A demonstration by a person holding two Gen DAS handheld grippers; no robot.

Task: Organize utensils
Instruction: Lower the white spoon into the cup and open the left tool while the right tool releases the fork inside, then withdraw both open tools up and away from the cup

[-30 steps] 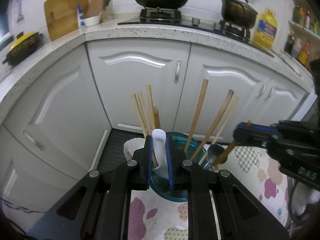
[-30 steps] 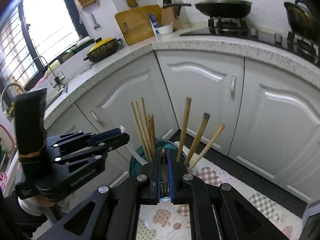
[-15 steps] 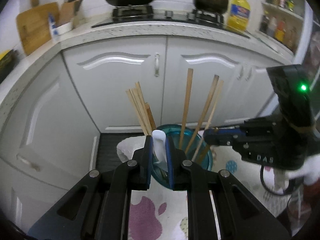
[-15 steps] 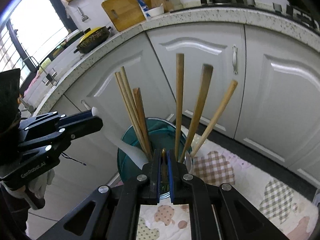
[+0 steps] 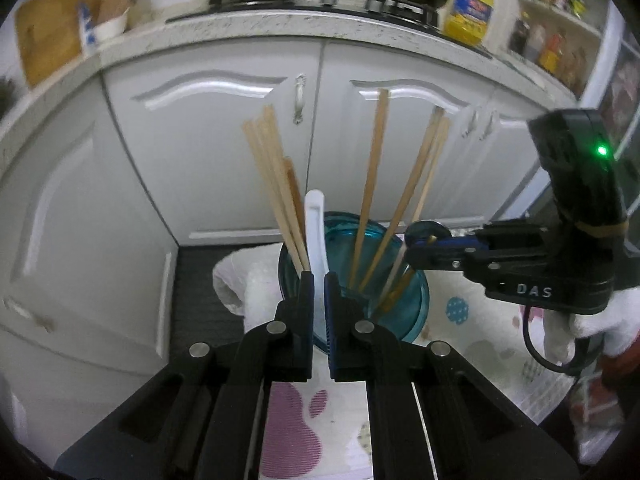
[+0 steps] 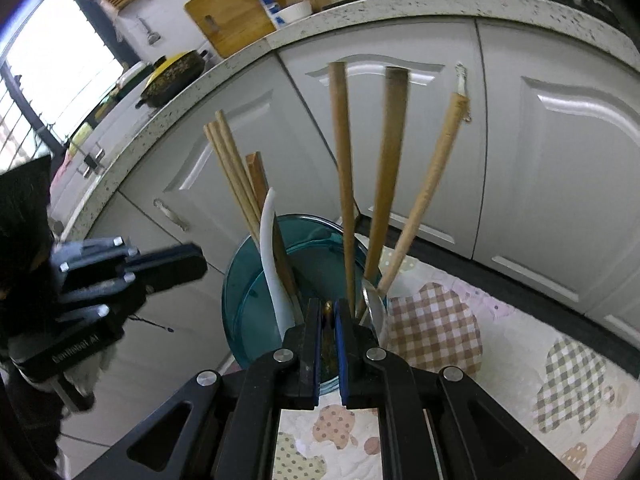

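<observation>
1. teal glass holder [image 5: 408, 312] stood on the patterned mat [image 6: 440, 328] in front of the white cabinet doors [image 5: 224, 152], with its rim just past both sets of fingertips.
2. your left gripper [image 5: 318, 280] was clenched on the white plastic spoon [image 5: 315, 224]; the handle rose upright between the blue pads, and the spoon's lower part sat inside the holder.
3. your right gripper [image 6: 329, 306] was clamped on a thin brass-coloured utensil [image 6: 328, 312]; only its narrow tip showed between the fingers, above the holder's near rim. what kind of utensil it was could not be told.
4. you had a bundle of wooden chopsticks [image 6: 232, 172] leaning left in the holder, touching the white spoon.
5. you had three longer wooden handles [image 6: 344, 168] fanned out to the right side of the holder.
6. both grippers met over the holder, the right one entering the left wrist view from the side.
</observation>
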